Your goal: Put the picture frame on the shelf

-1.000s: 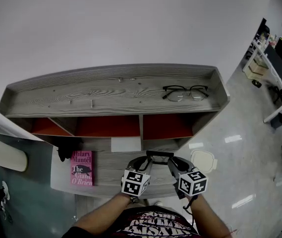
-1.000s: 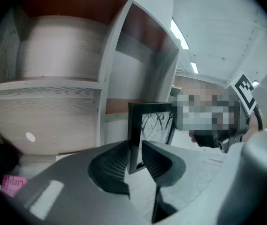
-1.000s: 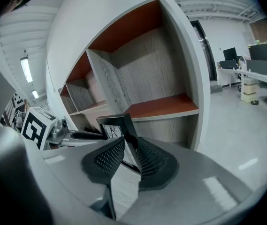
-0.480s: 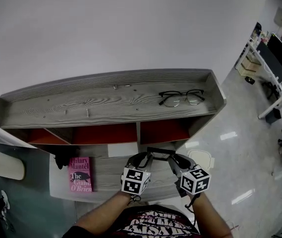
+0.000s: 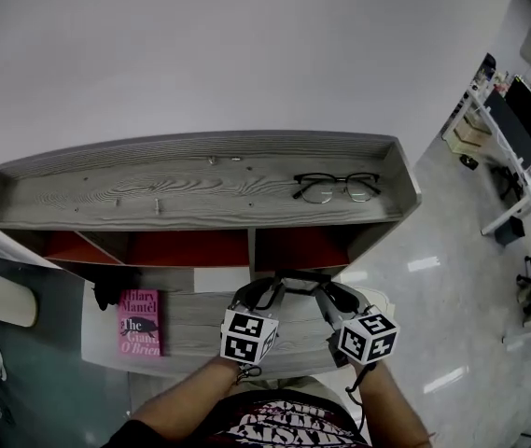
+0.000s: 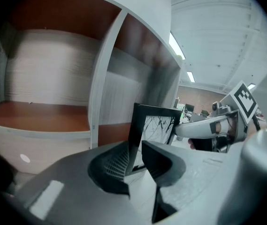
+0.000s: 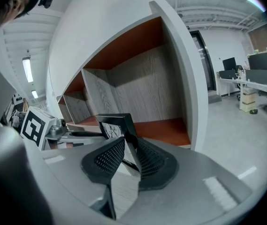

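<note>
A black picture frame hangs upright between my two grippers, in front of the grey wooden shelf unit. My left gripper is shut on the frame's left edge. My right gripper is shut on its right edge. In the left gripper view the frame's glass shows a dark line drawing, and the right gripper reaches in from the right. In the right gripper view the left gripper comes in from the left. The frame sits before the right-hand compartment, which has a red-brown floor.
A pair of black glasses lies on the shelf unit's top at the right. A pink book lies on the lower ledge at the left, with a black object beside it. Desks and chairs stand at the far right.
Both grippers have risen together with the frame and moved a little toward the shelf's compartments. Their hold on the frame looks the same.
</note>
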